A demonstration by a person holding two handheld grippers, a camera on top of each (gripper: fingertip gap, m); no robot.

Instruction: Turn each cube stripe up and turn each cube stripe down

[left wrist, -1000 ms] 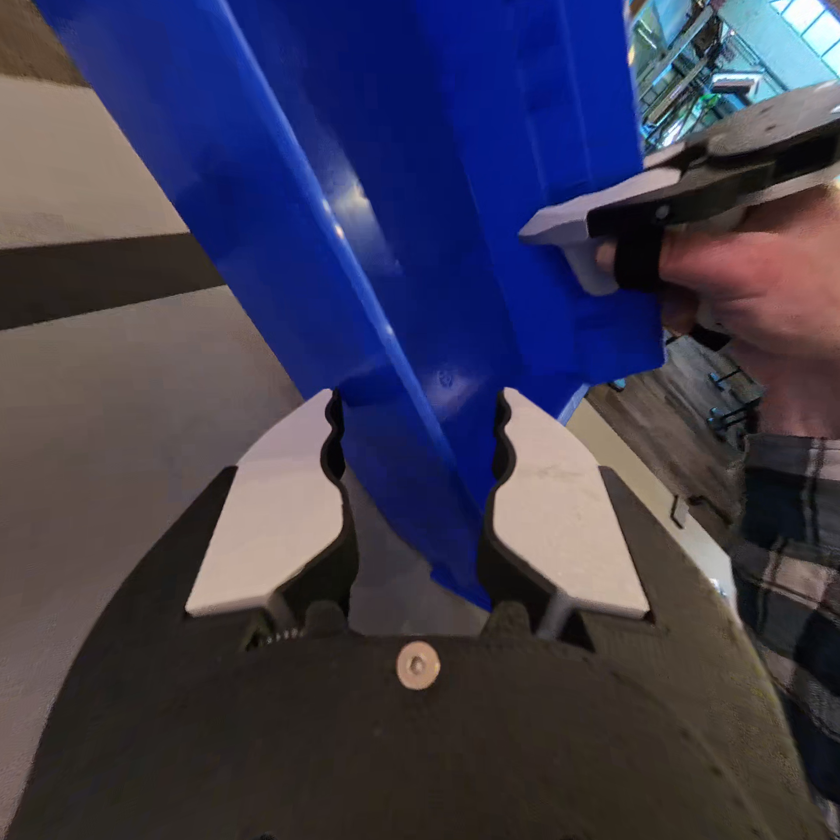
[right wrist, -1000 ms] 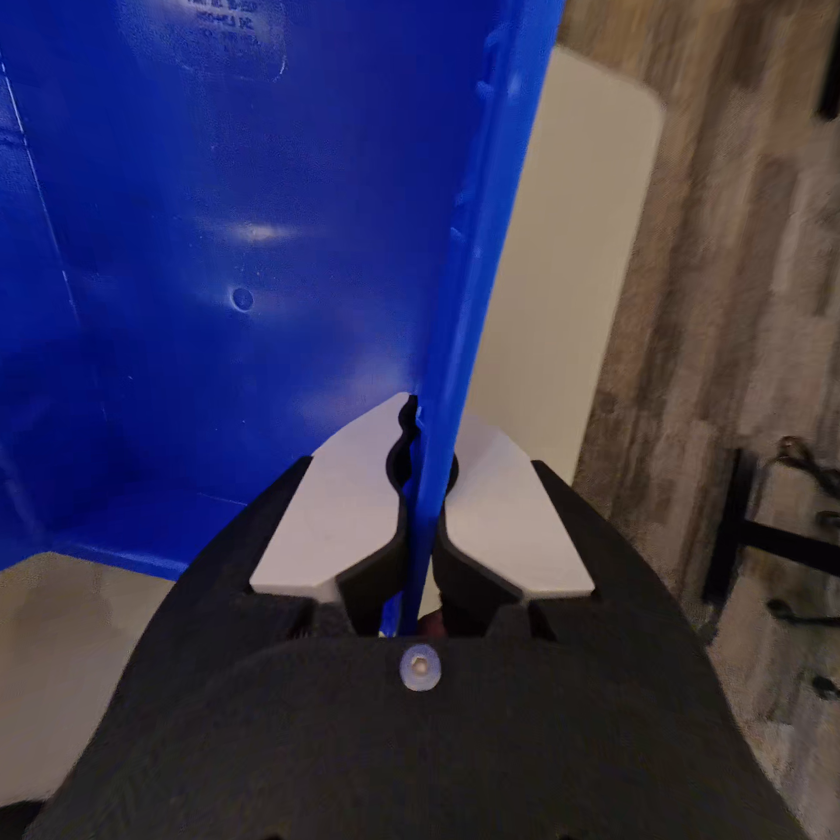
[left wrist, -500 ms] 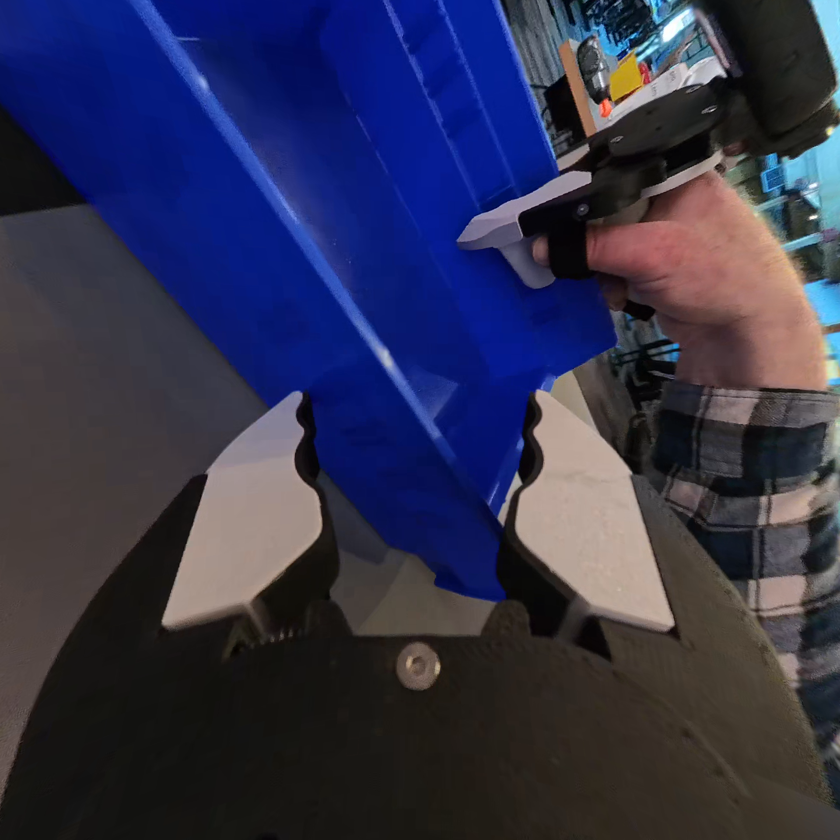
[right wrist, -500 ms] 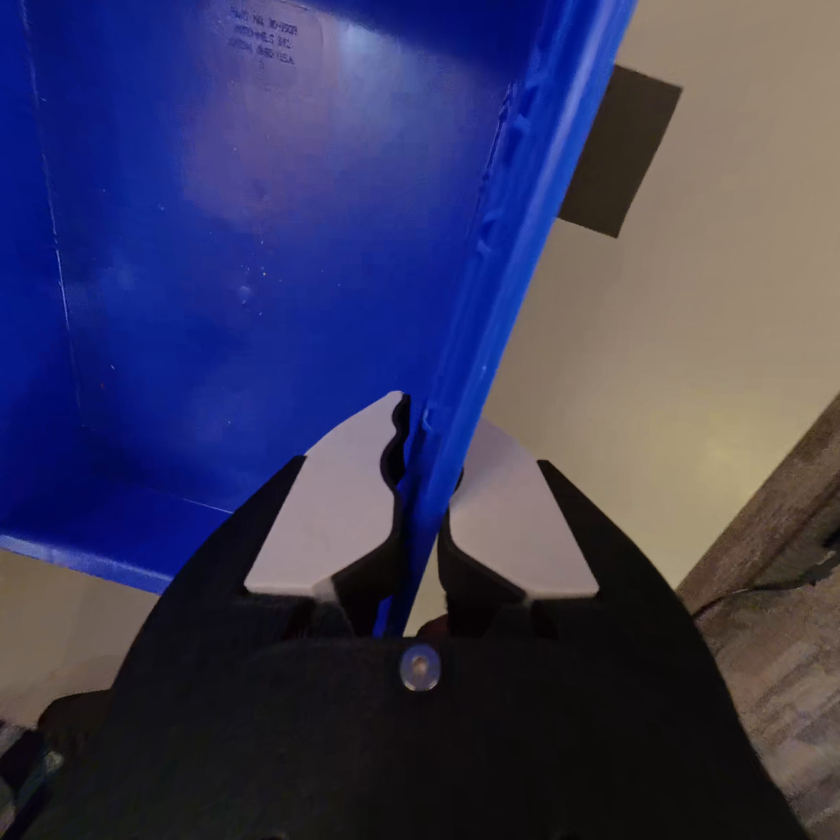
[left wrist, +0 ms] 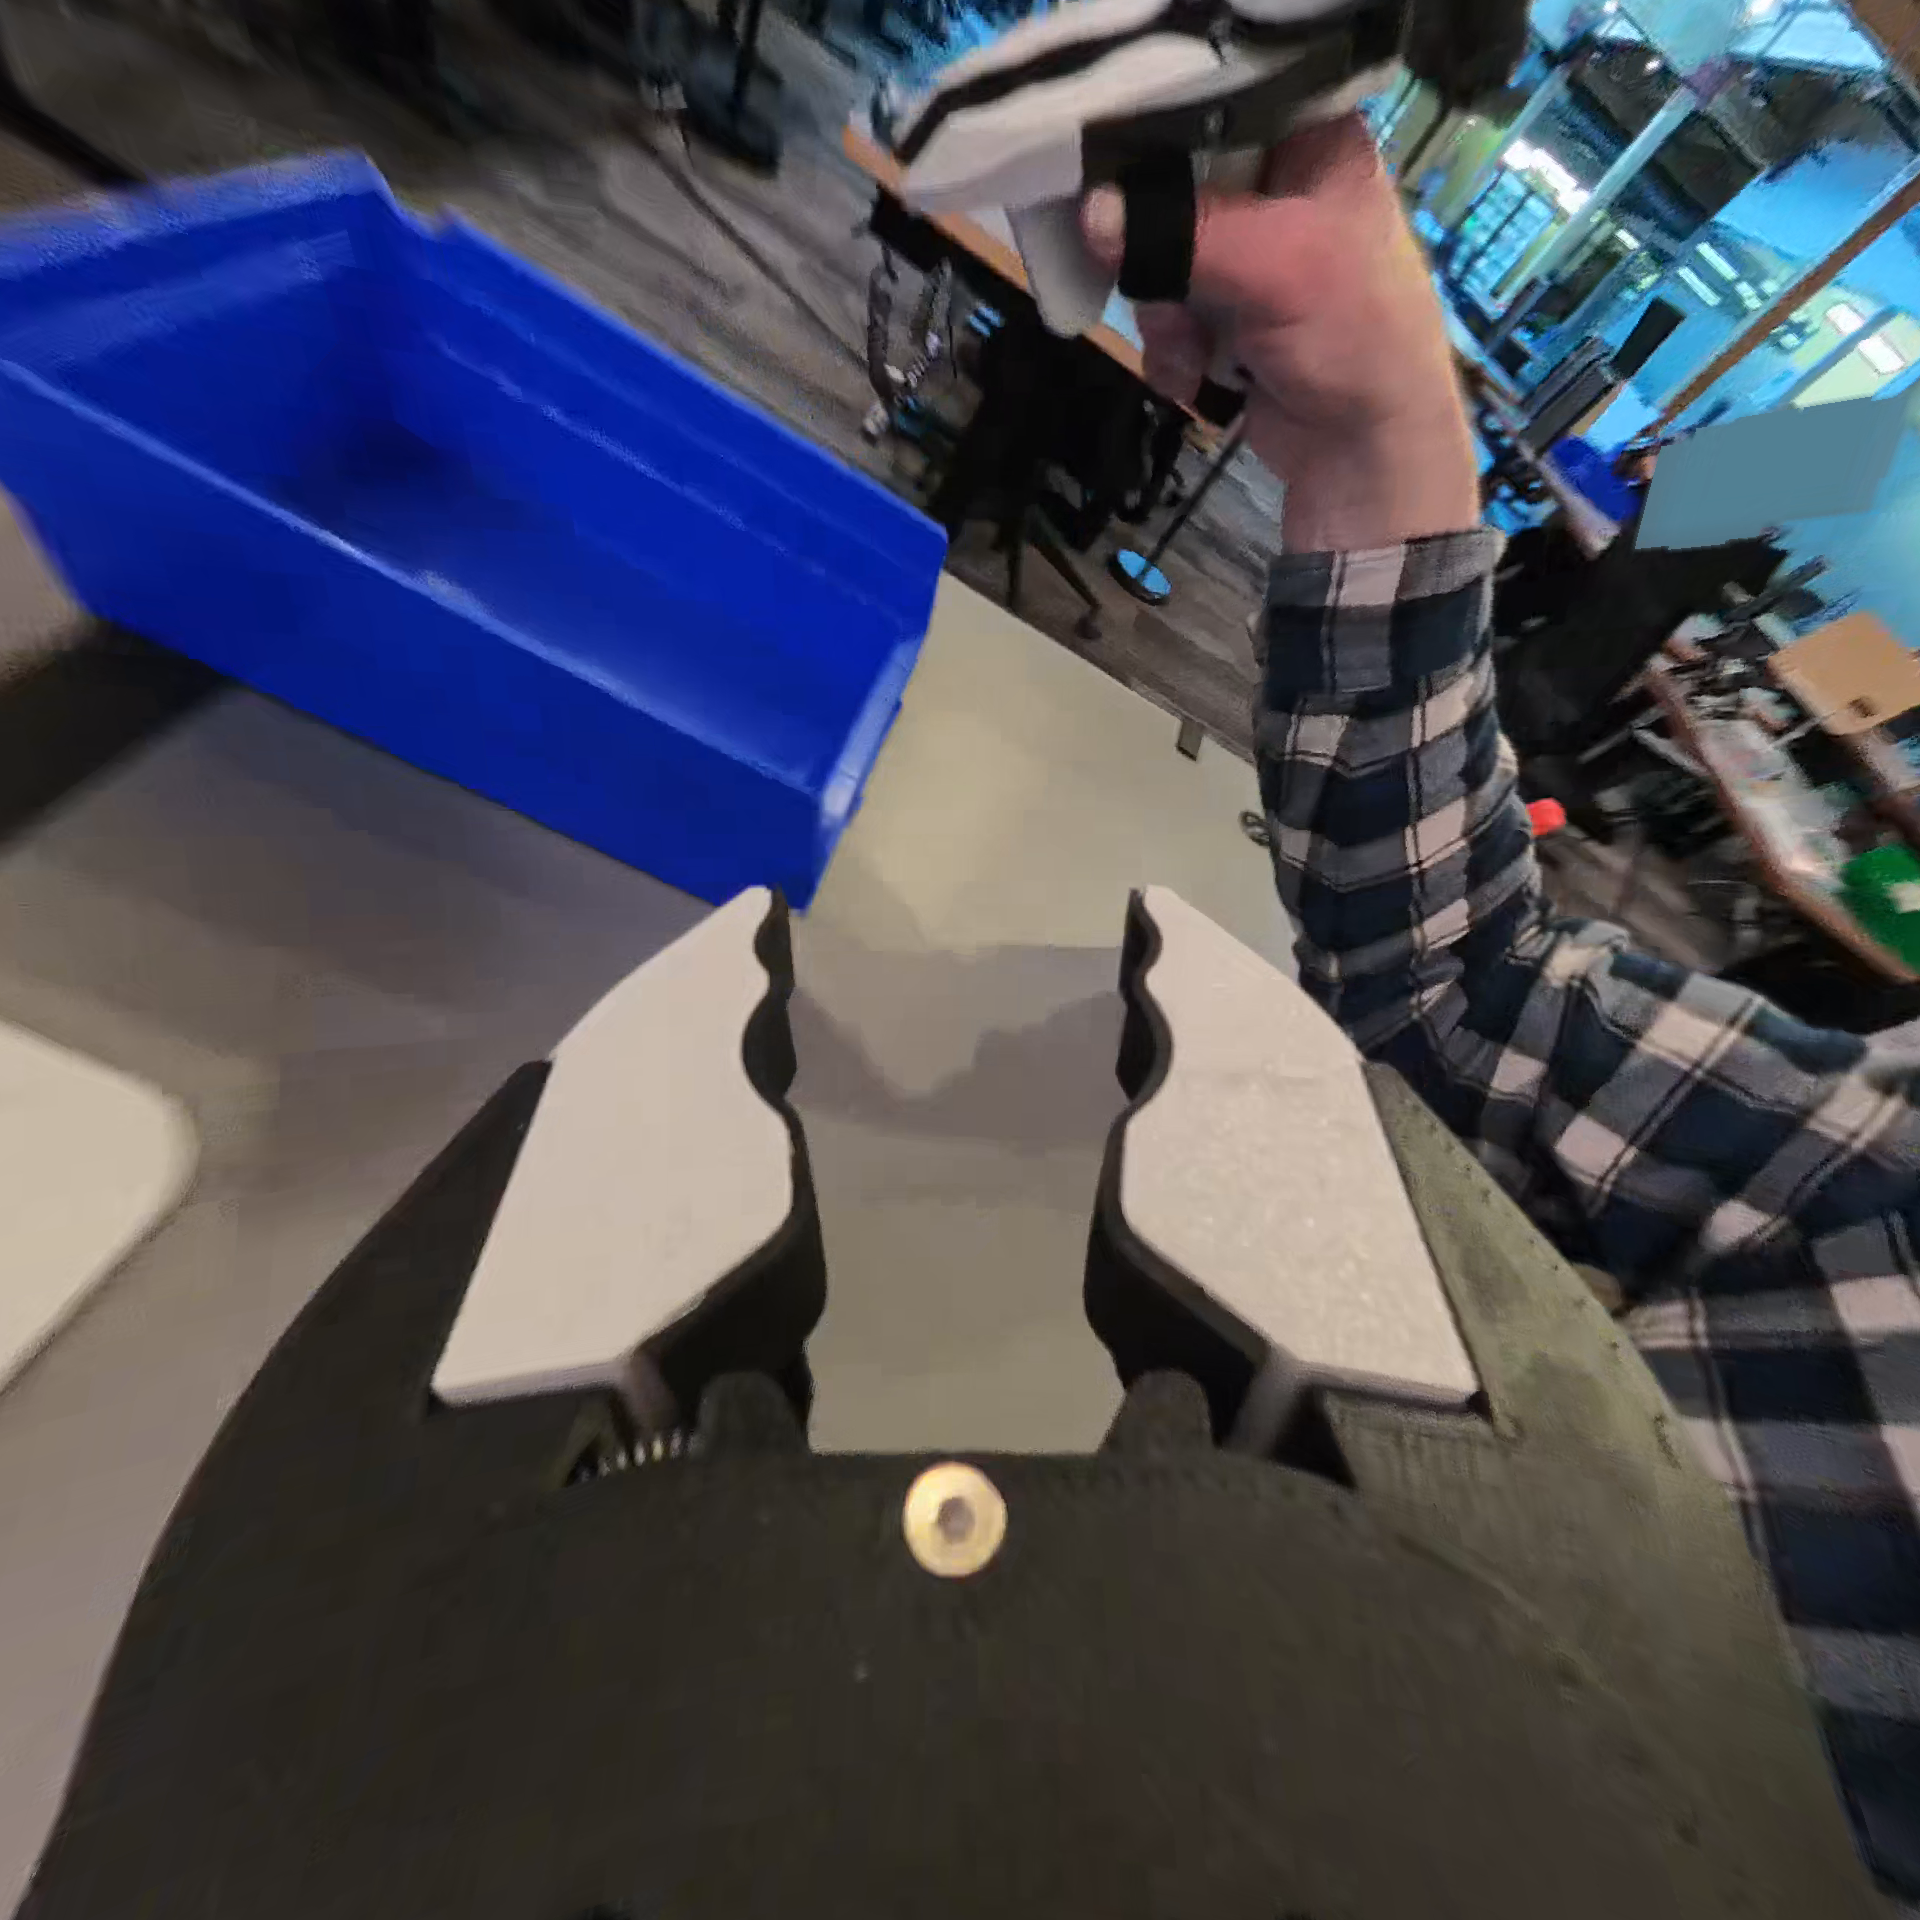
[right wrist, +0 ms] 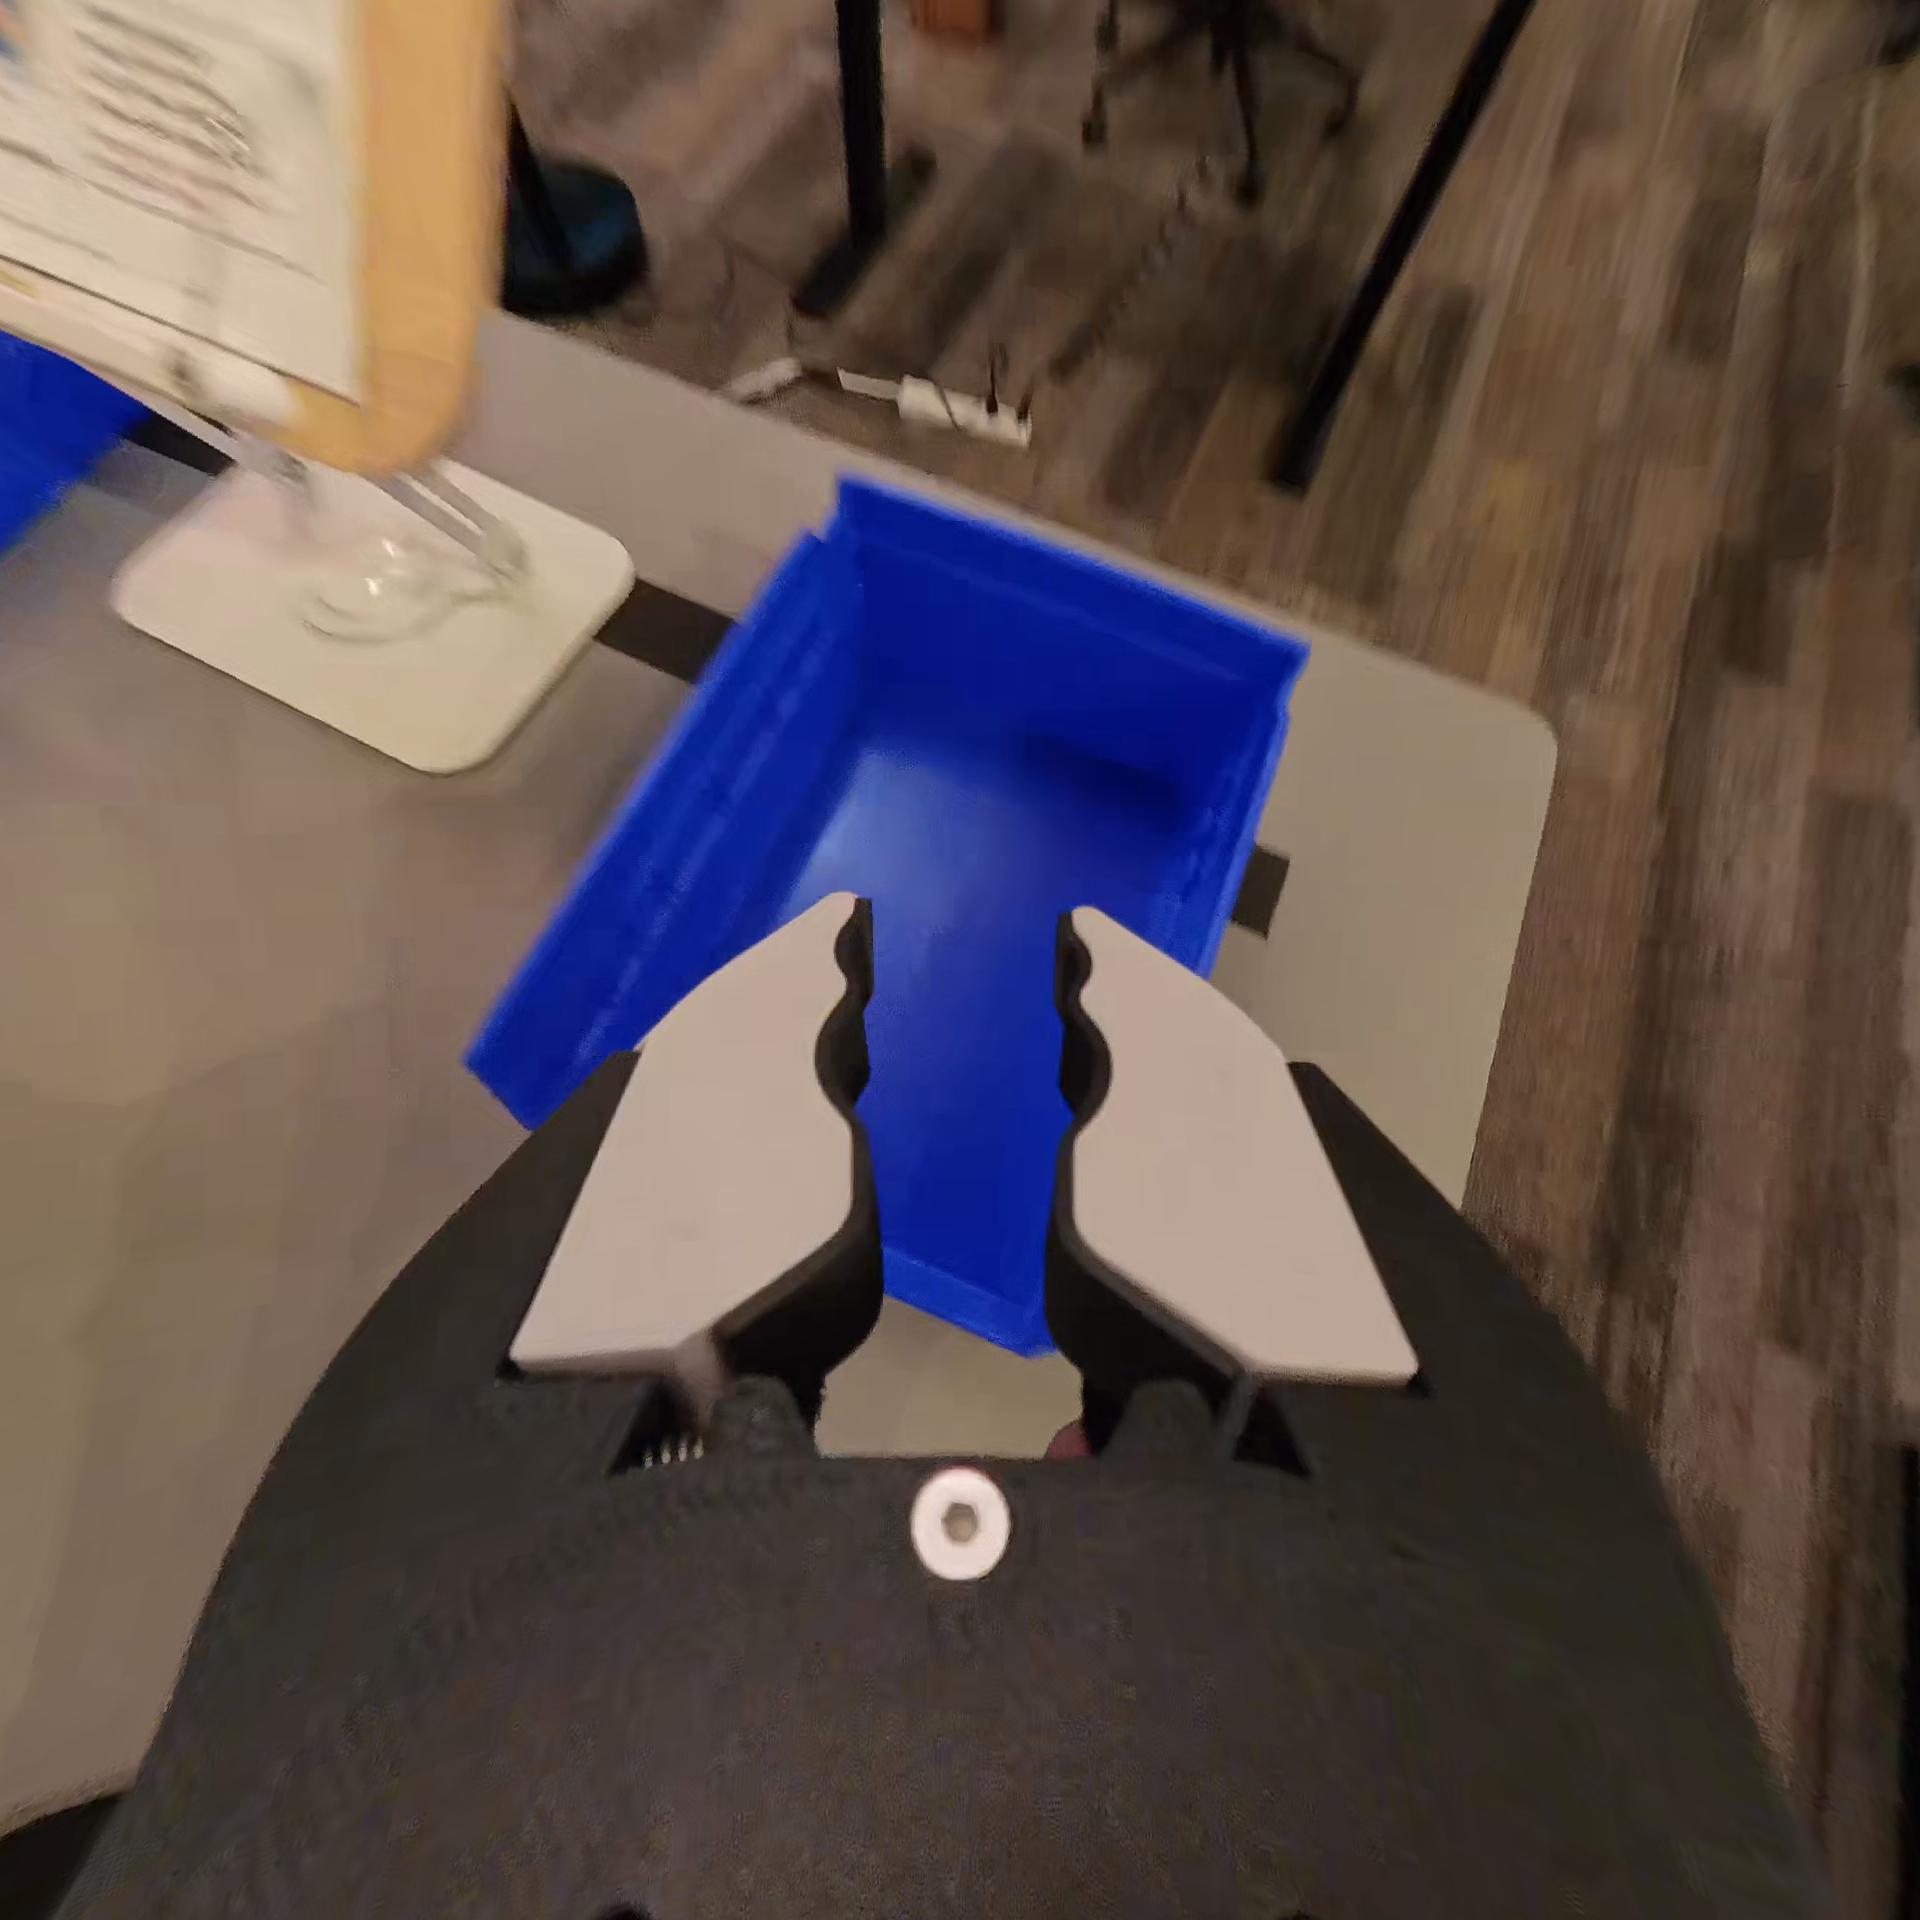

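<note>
Left wrist view: the left gripper [left wrist: 951, 925] hangs above the grey table [left wrist: 312, 935] with its two grey fingers [left wrist: 644, 1143] well apart and only bare tabletop showing between them. A blue bin [left wrist: 436, 582] sits on the table ahead and to the left, open side up, its near corner just beyond the left fingertip without touching it. What shows of its inside is only blue floor and walls; no cube can be made out in this view. To the upper right, a person's hand [left wrist: 1320, 343] grips the right gripper [left wrist: 997, 166], raised clear of the bin; it is blurred, and its fingertips cannot be judged from here. A plaid sleeve [left wrist: 1455, 883] runs down the right side. A pale corner of a stand base [left wrist: 62, 1174] lies at the left edge.

Right wrist view: the right gripper [right wrist: 961, 920] looks down into the same blue bin [right wrist: 665, 883], its fingers [right wrist: 727, 1122] parted with a clear gap, pressing on nothing. The bin's floor shows between them, lit by a pale glare, and no cube is visible in it. The bin rests near the table's far right corner, over a dark strip [right wrist: 665, 634] on the surface. To the upper left stands a white stand base [right wrist: 436, 665] carrying a wooden clipboard [right wrist: 416, 229] with a printed sheet. Wood flooring [right wrist: 1714, 623] lies beyond the table edge.
</note>
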